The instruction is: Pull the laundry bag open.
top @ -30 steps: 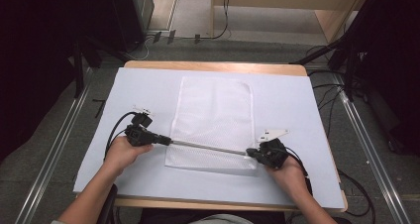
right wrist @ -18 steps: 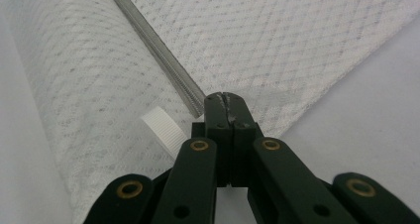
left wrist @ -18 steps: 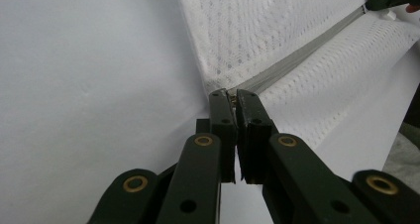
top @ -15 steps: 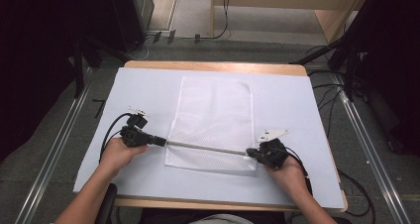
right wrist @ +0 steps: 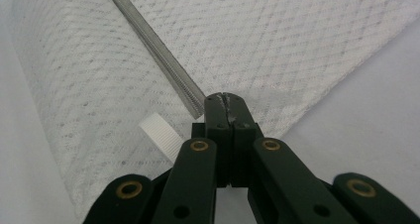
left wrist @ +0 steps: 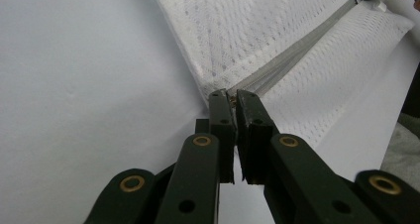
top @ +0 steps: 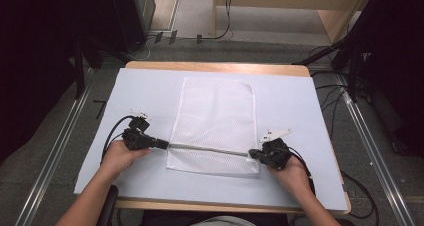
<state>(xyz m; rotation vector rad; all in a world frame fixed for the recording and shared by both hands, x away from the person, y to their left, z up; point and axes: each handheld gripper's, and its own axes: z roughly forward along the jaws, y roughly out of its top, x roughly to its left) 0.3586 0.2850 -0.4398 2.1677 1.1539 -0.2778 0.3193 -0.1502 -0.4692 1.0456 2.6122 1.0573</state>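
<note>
Left claw point(top: 163, 145) pinched zipper point(top: 207, 149) pull at bag's point(top: 215, 121) 9 o'clock edge | right claw point(top: 253, 154) gripped 3 o'clock end | zipper looked fully run; release left.

High view overhead, gripper views close — sharing mesh bag point(top: 215, 123)

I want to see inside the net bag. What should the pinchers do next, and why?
Probably the left gripper should slide along the grey zipper toward the right gripper, which pins the mesh bag at the other end; the zipper looks closed.
</note>
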